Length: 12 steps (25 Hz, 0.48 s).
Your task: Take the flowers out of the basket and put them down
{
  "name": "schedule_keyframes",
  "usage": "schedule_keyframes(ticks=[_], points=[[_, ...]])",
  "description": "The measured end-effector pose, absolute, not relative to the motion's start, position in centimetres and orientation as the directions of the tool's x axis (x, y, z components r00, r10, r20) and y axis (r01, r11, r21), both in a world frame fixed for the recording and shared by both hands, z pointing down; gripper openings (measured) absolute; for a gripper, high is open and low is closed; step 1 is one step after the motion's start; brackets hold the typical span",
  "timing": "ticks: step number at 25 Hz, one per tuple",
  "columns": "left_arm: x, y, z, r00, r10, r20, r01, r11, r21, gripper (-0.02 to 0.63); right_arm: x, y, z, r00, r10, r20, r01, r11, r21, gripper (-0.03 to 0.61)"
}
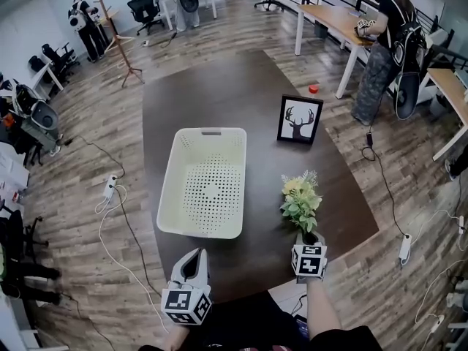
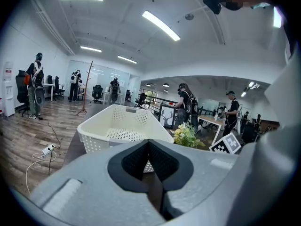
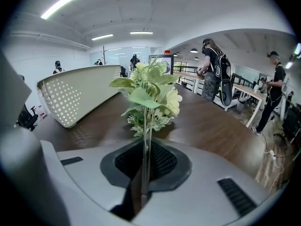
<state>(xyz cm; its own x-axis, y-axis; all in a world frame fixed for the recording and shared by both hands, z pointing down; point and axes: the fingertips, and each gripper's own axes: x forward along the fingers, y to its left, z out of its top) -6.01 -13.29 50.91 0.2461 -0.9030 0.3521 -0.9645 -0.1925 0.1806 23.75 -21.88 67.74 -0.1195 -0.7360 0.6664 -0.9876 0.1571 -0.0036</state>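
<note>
Holding the flowers [image 3: 149,95] by their thin stems, your right gripper [image 3: 143,173] has its jaws drawn in narrow and pressed on those stems, which run straight up between the pads. The bunch is small: pale yellow and whitish blossoms set among broad green leaves, with finer sprigs lower down. It is out of the basket [image 1: 174,189], off to that basket's right, over the dark tabletop [image 1: 219,93] near the edge closest to you; whether it touches the wood you cannot tell from any view. Your right arm reaches in from below in the head view, the gripper angled downward and away from you. Your left gripper [image 2: 151,171] sits low by the near corner of the basket, its jaws brought together with nothing between them, pointing towards the basket's wall. Counted up: one bunch of flowers, one cream perforated basket with nothing in it, one framed deer picture [image 1: 300,119] standing beyond the flowers, and two grippers.
</note>
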Motion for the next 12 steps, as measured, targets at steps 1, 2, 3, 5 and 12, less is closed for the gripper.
schedule_keyframes(ticks=[1, 2, 3, 5, 12], points=[[-6.06, -13.29, 50.96, 0.244, -0.903, 0.353, -0.965, -0.190, 0.181, 0.009, 23.68, -21.96, 67.78, -0.121, -0.735, 0.667, -0.988, 0.157, -0.006, 0.043], [-6.04, -13.27, 51.02, 0.242, -0.903, 0.354, -0.965, -0.188, 0.181, 0.009, 23.64, -22.04, 67.83, -0.124, -0.735, 0.667, -0.988, 0.154, -0.014, 0.043], [-5.93, -13.24, 51.10, 0.242, -0.903, 0.355, -0.965, -0.187, 0.182, 0.009, 23.65, -22.12, 67.91, -0.127, -0.734, 0.667, -0.988, 0.151, -0.023, 0.043], [-5.58, -13.23, 51.27, 0.246, -0.901, 0.356, -0.964, -0.191, 0.184, 0.009, 23.67, -22.33, 68.14, -0.130, -0.732, 0.669, -0.989, 0.148, -0.031, 0.043], [-5.29, -13.08, 51.44, 0.252, -0.897, 0.364, -0.963, -0.195, 0.186, 0.009, 23.32, -22.55, 68.13, -0.144, -0.723, 0.675, -0.987, 0.158, -0.040, 0.053]])
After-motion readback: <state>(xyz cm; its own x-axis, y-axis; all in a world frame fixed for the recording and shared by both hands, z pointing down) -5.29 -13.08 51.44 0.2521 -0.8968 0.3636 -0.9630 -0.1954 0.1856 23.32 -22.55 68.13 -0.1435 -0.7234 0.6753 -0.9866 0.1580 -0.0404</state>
